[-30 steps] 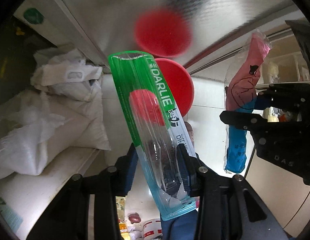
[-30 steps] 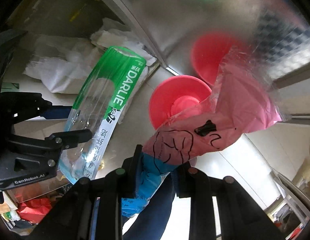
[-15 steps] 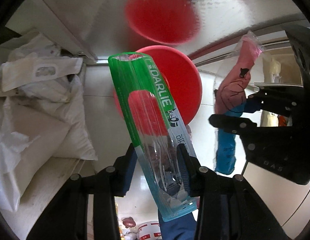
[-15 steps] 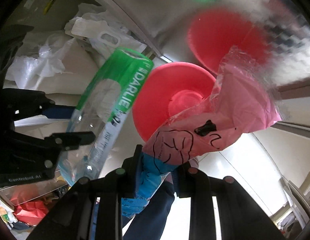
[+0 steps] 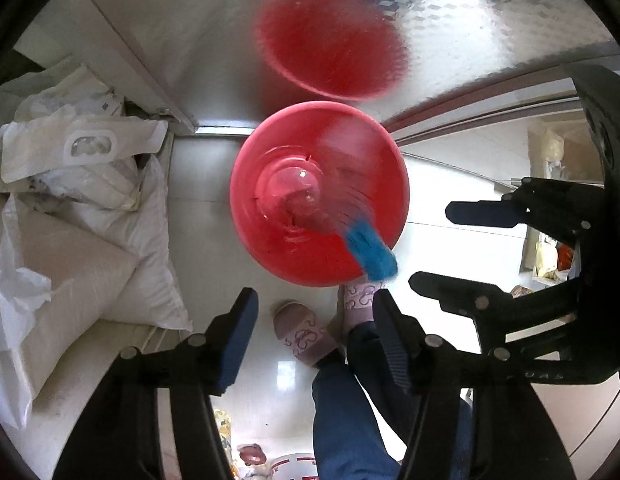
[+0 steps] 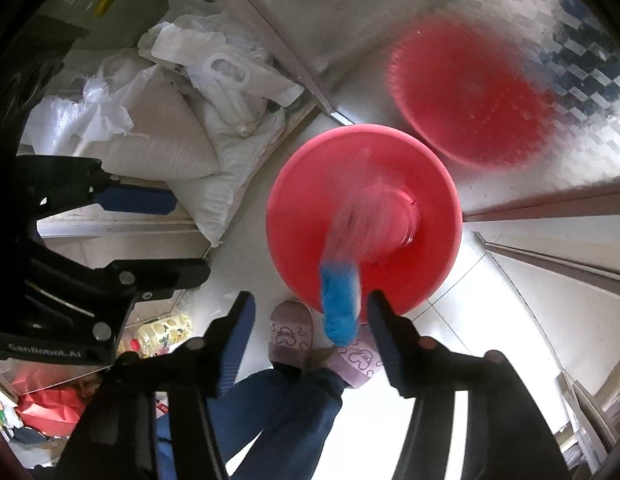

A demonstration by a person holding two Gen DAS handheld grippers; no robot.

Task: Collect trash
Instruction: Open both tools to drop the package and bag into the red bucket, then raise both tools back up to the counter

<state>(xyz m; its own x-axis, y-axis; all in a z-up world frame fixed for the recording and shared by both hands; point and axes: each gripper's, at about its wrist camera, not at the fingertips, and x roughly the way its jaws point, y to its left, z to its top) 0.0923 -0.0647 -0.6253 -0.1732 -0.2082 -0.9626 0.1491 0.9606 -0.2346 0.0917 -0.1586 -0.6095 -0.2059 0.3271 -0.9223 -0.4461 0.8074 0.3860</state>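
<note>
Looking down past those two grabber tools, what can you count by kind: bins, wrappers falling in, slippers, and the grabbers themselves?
Red bin: 1 (the red blur on the metal wall is its reflection)
Pink-and-blue wrapper, blurred, over the bin: 1
Slippers, one beside the other: 2
Grippers, left gripper and right gripper, both open and empty: 2
Total: 6

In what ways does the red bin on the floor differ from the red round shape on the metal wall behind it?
The red bin has a sharp rim and a visible inner bottom; the red round shape on the metal wall is blurred, with no depth to it. The red bin stands on the floor; the red round shape sits higher, on the shiny panel, and is probably a reflection. A blurred pink and blue wrapper overlaps the bin only. Both are red and round.
</note>
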